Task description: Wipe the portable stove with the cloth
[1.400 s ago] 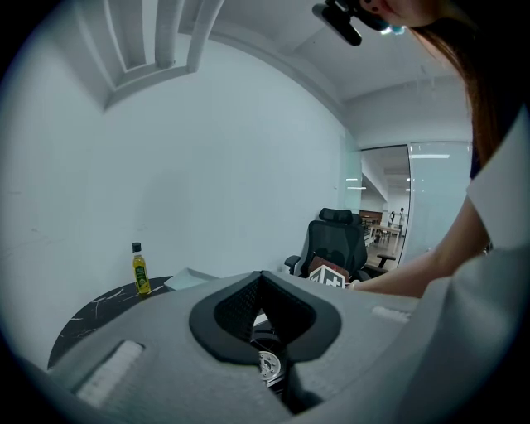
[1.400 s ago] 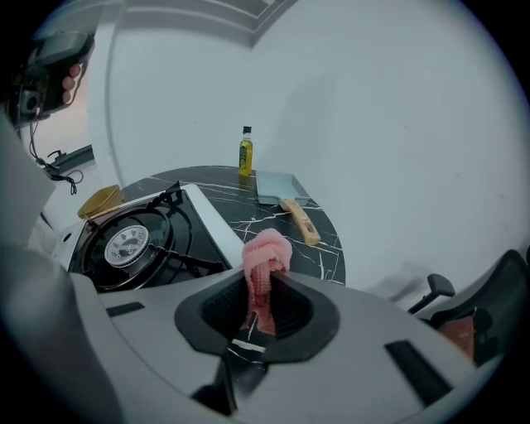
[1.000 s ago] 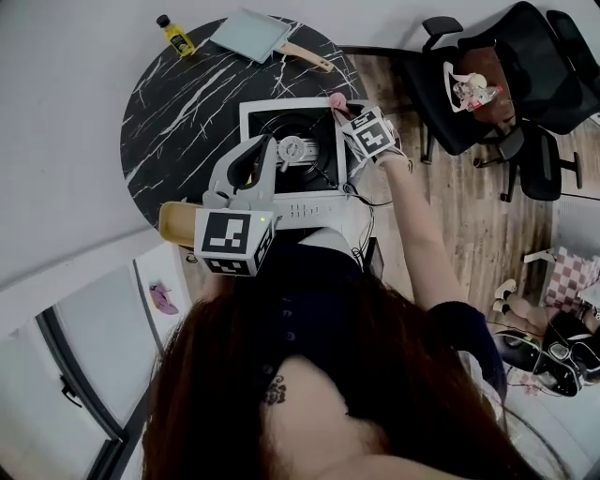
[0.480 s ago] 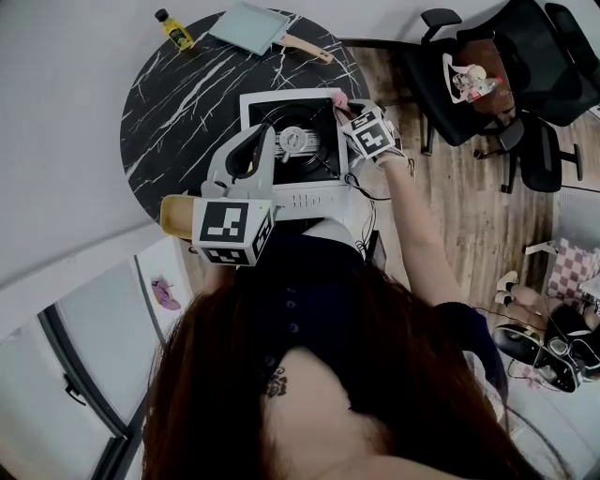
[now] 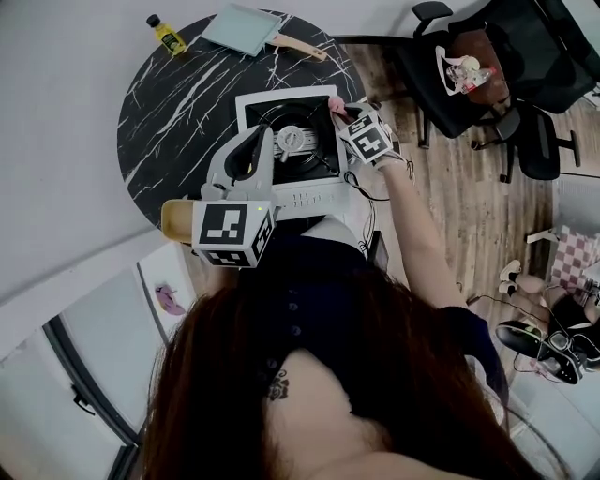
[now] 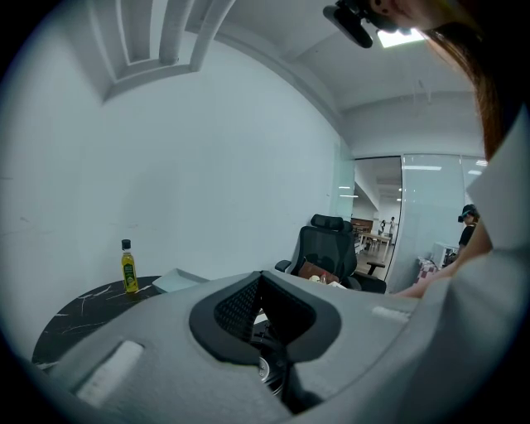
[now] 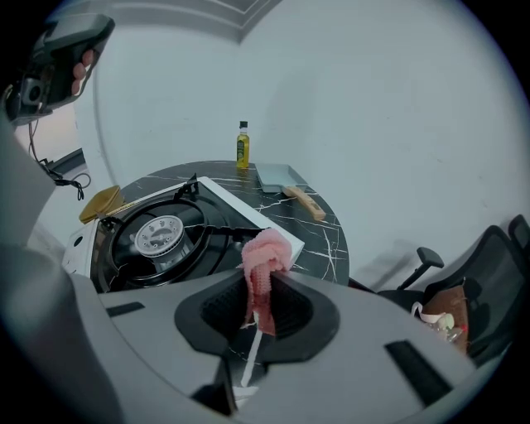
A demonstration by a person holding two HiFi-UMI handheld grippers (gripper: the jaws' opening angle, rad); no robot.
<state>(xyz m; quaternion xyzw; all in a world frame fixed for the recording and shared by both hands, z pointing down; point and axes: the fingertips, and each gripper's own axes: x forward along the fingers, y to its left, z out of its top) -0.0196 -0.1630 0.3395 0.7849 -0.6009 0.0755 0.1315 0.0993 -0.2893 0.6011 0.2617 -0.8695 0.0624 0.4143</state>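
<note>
The white portable stove with its black burner sits at the near right of a round black marble table. My right gripper is shut on a pink cloth at the stove's far right corner. In the right gripper view the pink cloth bulges out of the right gripper, just beyond the stove. My left gripper hovers above the stove's near left part; in its own view the left gripper is shut on nothing.
A yellow oil bottle and a pale blue pan with a wooden handle stand at the table's far edge. A golden dish lies at the near edge. Black office chairs stand to the right on the wooden floor.
The right gripper with the cloth has shifted a little along the stove's far right corner. The left gripper has hardly moved.
</note>
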